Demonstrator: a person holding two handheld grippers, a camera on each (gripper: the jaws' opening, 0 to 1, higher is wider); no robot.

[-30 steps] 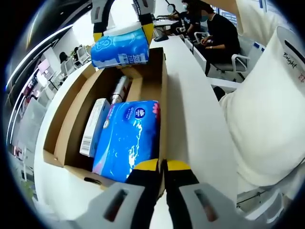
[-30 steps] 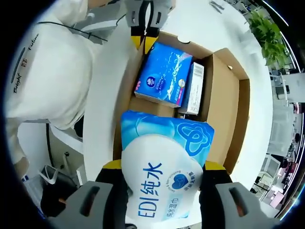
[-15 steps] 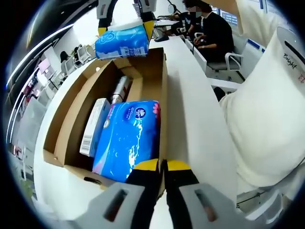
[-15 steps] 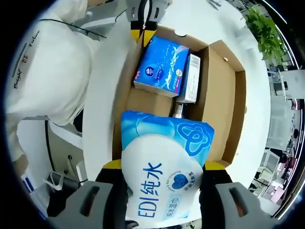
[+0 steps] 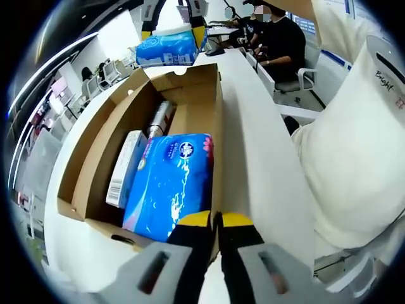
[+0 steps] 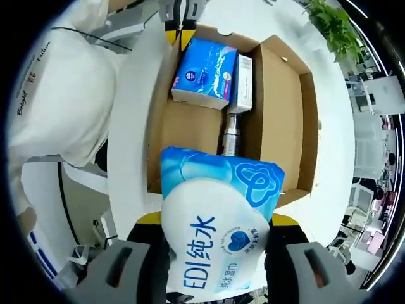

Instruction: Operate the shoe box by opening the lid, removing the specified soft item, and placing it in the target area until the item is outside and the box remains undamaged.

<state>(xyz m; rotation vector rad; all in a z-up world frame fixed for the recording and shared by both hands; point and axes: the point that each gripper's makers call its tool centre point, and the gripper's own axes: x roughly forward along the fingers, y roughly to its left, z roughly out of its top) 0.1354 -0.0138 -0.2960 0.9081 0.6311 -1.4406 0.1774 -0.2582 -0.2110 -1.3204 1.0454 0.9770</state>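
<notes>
An open cardboard shoe box (image 5: 85,158) lies on a white table (image 5: 259,158). Inside it are a blue tissue pack (image 5: 169,180), a white carton (image 5: 125,166) and a silver bottle (image 5: 159,118). My left gripper (image 5: 216,221) is shut on the box's near wall at a corner; it appears as the left gripper (image 6: 179,25) at the box's far end. My right gripper (image 6: 218,221) is shut on a blue-and-white wet wipes pack (image 6: 218,234), held high above the box (image 6: 304,126). From the left gripper view the wipes pack (image 5: 168,49) hangs beyond the box's far end.
A person in white clothes (image 5: 354,145) stands close along the table's right side. People sit at desks (image 5: 278,38) further back. A potted plant (image 6: 332,25) stands past the box. Bare table runs beside the box.
My right gripper has carried the wipes pack higher and further from the box, which now looks smaller below it. The left gripper and the box have stayed put.
</notes>
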